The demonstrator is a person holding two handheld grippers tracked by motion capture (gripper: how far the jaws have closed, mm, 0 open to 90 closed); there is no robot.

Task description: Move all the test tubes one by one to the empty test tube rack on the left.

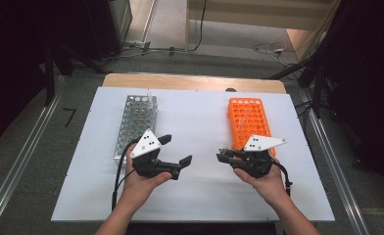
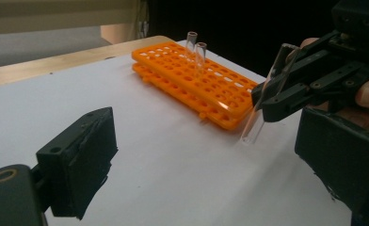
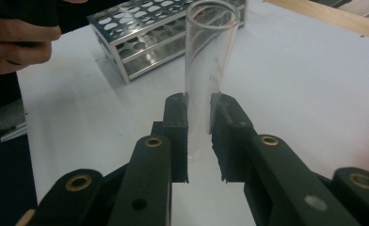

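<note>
Clear glass is showing between the black jaws of the right gripper (image 1: 223, 155): a test tube (image 3: 206, 70) is being pinched there, standing roughly upright with its open mouth at the top in the right gripper view. In the left gripper view the same tube (image 2: 267, 94) is leaning a little, its rounded bottom hanging just over the white table cover (image 1: 200, 122), and whether it is touching the cover I cannot tell. The right gripper (image 2: 286, 96) is clamping the tube at about mid-length, near the closer end of the orange test tube rack (image 1: 249, 122).

Two more glass tubes (image 2: 196, 49) are standing upright in holes toward the far end of that orange rack (image 2: 196, 80). A metal test tube rack (image 1: 136, 125) is lying on the left side of the cover, well apart from the orange one, and it is also appearing behind the held tube in the right gripper view (image 3: 145, 33).

The left gripper (image 1: 176, 151) is sitting just beside the metal rack's near end, its jaws spread wide with nothing between them. Both hands are coming in from the bottom of the high view, the left hand (image 1: 141, 183) cupping its gripper from below.
</note>
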